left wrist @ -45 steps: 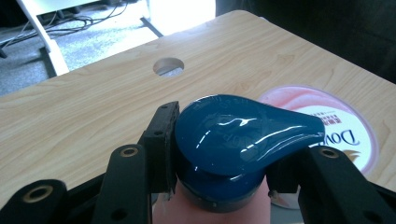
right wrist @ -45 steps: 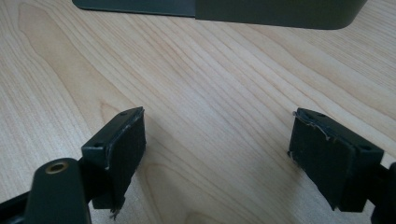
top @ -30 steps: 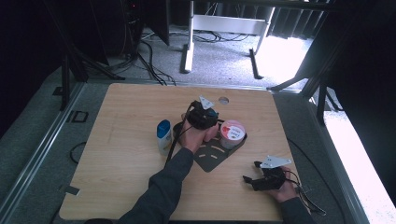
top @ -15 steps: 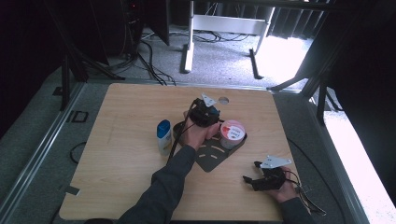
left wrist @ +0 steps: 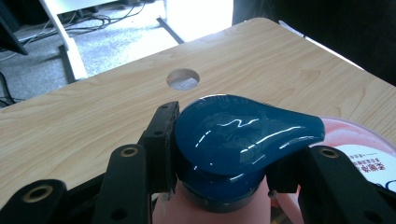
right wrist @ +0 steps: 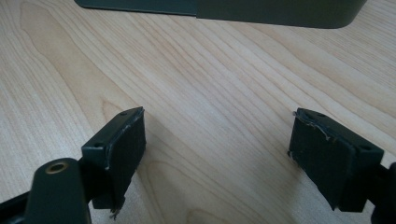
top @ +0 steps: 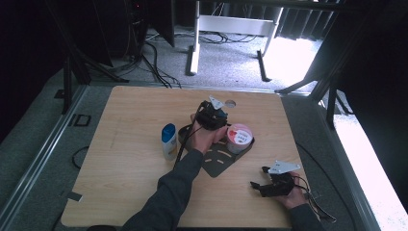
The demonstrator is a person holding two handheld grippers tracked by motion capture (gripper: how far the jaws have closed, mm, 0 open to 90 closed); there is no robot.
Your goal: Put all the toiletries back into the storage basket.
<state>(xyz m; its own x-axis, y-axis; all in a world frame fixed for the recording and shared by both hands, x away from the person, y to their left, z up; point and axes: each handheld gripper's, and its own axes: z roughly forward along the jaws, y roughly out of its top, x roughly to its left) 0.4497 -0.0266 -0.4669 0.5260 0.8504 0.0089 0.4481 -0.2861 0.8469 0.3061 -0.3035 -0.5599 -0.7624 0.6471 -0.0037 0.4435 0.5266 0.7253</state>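
In the left gripper view, a pump bottle (left wrist: 243, 133) with a glossy blue pump head and a pink body sits between the black jaws. My left gripper (left wrist: 224, 151) is shut on its blue collar. In the high view the left gripper (top: 211, 118) holds this bottle upright at the back edge of a dark tray (top: 219, 163). A pink-lidded tub (top: 239, 135) stands on the tray just to its right. My right gripper (top: 257, 185) lies low on the wood near the front right. Its jaws (right wrist: 233, 158) stand wide open over bare table.
A white bottle with a blue cap (top: 169, 141) stands left of the tray. A round hole (top: 230, 103) is cut in the wooden table (top: 125, 120) behind the left gripper. The tray's dark edge (right wrist: 261, 11) lies ahead of the right gripper. A cable (top: 315, 199) trails from it.
The left hand has edged slightly to the right with the pump bottle in its grip. The right gripper has not moved.
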